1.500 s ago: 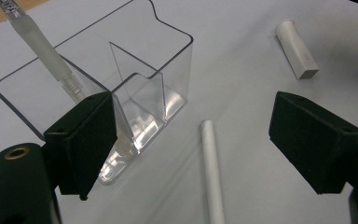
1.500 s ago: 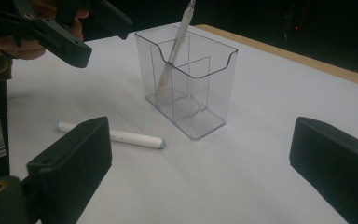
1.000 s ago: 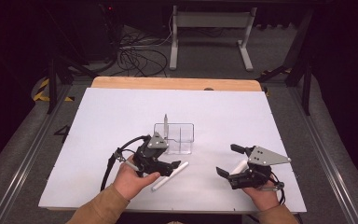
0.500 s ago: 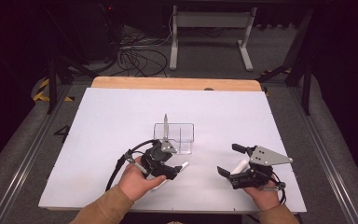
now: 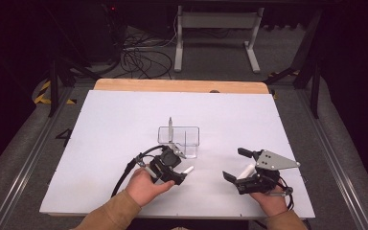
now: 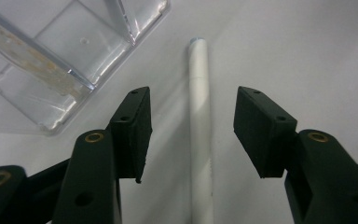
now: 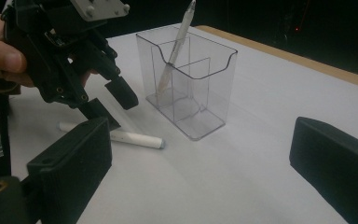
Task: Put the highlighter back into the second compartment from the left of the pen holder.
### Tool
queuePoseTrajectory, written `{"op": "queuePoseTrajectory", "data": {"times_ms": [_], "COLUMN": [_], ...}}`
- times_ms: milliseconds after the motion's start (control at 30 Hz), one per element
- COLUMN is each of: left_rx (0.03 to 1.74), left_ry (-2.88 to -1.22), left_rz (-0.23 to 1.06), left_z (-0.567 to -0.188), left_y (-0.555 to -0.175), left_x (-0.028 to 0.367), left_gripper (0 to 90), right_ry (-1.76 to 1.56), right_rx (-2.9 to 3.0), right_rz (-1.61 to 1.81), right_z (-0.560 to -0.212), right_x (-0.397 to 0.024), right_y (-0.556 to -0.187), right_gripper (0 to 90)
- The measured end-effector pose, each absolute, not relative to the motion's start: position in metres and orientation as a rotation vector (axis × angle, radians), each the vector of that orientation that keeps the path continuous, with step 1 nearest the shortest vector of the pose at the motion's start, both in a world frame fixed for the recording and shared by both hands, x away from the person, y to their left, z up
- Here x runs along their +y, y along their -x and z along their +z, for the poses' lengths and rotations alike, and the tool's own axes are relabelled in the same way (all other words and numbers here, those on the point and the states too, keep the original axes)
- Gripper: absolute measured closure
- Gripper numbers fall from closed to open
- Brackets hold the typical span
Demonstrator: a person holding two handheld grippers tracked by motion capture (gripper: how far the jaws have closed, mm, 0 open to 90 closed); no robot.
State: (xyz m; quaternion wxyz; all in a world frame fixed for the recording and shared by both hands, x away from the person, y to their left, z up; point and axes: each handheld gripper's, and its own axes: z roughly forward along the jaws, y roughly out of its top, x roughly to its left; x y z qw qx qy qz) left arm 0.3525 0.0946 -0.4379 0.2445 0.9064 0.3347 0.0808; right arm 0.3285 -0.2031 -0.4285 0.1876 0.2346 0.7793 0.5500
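Note:
A white marker (image 6: 200,116) lies flat on the white table, its tip poking out past my left gripper (image 5: 177,171) in the high view. The left gripper points down over the marker, one pad on each side. A gap shows on both sides, so the pads are off it; the jaws have just been closing. A clear plastic holder (image 5: 178,140) stands just beyond, with a pen (image 5: 170,127) leaning in it. My right gripper (image 5: 235,164) hovers open to the right, nothing between its pads (image 7: 317,140).
The white table sheet (image 5: 100,124) ends at a wooden strip (image 5: 177,85) at the far edge. The holder (image 7: 200,93) has a divider inside. Dark floor, cables and a metal stand (image 5: 215,28) lie beyond the table.
My left gripper has come down and slightly right over the marker, covering most of it, and its jaws have narrowed. The right gripper has stayed put.

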Motion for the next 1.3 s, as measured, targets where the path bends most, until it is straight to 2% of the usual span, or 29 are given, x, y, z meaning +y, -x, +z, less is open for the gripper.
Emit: {"op": "queuePoseTrajectory", "data": {"times_ms": [433, 600, 900, 1300], "left_rx": [0.909, 0.924, 0.941, 0.948], "left_ry": [-2.567, -2.578, -2.588, -2.583], "left_rz": [0.232, 0.2, 0.219, 0.219], "left_z": [-0.448, -0.45, -0.452, -0.452], "left_y": [-0.353, -0.355, -0.355, -0.354], "left_x": [0.085, 0.084, 0.083, 0.082], "left_gripper": [60.5, 67.6, 77.0, 77.8], "right_ry": [-0.659, -0.658, -0.653, -0.656], "right_rx": [2.195, 2.199, 2.202, 2.2], "right_rz": [1.547, 1.541, 1.536, 1.535], "right_z": [-0.429, -0.429, -0.429, -0.429], "right_x": [-0.204, -0.203, -0.203, -0.203], "right_y": [-0.329, -0.329, -0.329, -0.329], "right_gripper": [6.1, 6.2, 6.2, 6.1]}}
